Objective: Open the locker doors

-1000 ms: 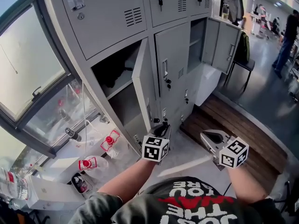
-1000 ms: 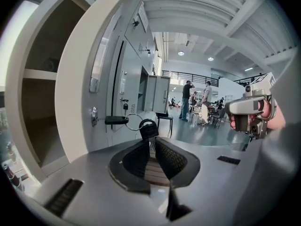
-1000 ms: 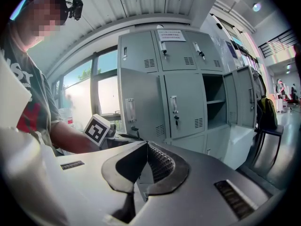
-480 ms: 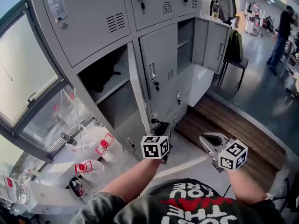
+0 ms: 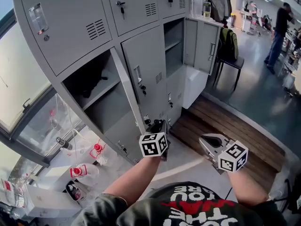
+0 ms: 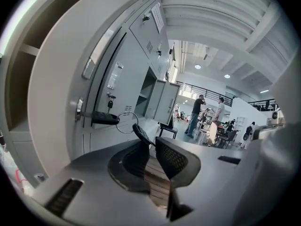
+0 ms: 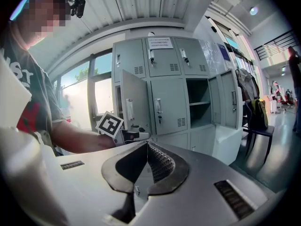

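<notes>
The grey lockers (image 5: 70,18) fill the upper left of the head view. The left column's middle door (image 5: 126,86) stands swung out, edge-on, beside its dark compartment (image 5: 89,93). My left gripper (image 5: 159,125) hovers by that door's lower corner. In the left gripper view the door's face (image 6: 61,102) is close on the left, with a black key (image 6: 102,118) in its lock. The left gripper (image 6: 148,138) has its jaws opening, a narrow gap and nothing between them. My right gripper (image 5: 207,139) hangs to the right over the floor, its jaws (image 7: 147,147) shut and empty.
The neighbouring door (image 5: 146,74) is closed with a key in it. A far-right locker door (image 5: 202,44) is open above a white box (image 5: 193,86). A wooden platform (image 5: 225,121), a chair with a green bag (image 5: 230,46), a standing person (image 5: 277,27), and floor bottles (image 5: 96,149) surround me.
The left column's door has swung further out, from showing its face to edge-on. Both grippers kept about the same places while the view tilted.
</notes>
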{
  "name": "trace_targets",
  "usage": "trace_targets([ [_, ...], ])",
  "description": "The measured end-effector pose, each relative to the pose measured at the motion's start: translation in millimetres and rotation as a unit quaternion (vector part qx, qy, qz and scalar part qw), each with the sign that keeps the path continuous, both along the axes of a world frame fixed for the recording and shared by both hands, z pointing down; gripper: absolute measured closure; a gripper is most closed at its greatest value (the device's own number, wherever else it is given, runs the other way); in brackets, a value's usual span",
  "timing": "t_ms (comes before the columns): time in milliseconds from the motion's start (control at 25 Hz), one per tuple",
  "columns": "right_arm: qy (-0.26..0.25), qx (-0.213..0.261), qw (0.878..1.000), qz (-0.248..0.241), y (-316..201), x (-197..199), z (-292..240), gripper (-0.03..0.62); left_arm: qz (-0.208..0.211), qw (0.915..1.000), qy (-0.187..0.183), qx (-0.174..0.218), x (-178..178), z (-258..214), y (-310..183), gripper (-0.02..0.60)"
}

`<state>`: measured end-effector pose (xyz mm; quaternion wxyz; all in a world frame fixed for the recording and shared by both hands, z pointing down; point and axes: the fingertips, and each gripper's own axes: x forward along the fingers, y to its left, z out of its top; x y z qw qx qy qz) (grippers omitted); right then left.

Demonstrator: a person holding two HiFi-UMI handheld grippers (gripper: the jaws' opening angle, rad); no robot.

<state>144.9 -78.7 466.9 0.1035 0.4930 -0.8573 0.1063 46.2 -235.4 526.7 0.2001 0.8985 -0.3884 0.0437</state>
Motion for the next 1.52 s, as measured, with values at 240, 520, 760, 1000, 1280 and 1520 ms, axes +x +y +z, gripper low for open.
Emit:
trace_targets([
  [240, 0.009, 0.003, 1.000, -0.027, -6.0, 15.7, -5.0, 0.560, -0.024, 0.9996, -0.008, 0.010, 16.1, -0.2, -7.8, 0.546],
  [520, 0.003, 0.009, 0.999, -0.037, -31.8, 12.7, -7.8, 0.560, -0.019, 0.9997, -0.008, 0.011, 29.4, 0.0, -12.9, 0.543],
  [760, -0.001, 0.021, 0.999, -0.048, -49.0, -0.3, -11.5, 0.559, -0.010, 0.9994, -0.025, 0.020, 34.3, 1.5, -21.4, 0.545],
  [1000, -0.012, 0.011, 0.997, -0.077, -63.9, 18.7, -2.5, 0.560, -0.041, 0.9985, -0.030, 0.019, 38.3, 0.9, -39.0, 0.554],
  [1280, -0.003, 0.002, 0.992, -0.123, -80.3, 47.4, -2.9, 0.560, -0.085, 0.9955, -0.038, 0.016, 47.7, 0.6, -53.3, 0.557],
  [1520, 0.002, 0.003, 0.989, -0.145, -89.5, 60.2, -7.3, 0.560, -0.098, 0.9942, -0.039, 0.017, 62.6, 4.0, -64.2, 0.557],
])
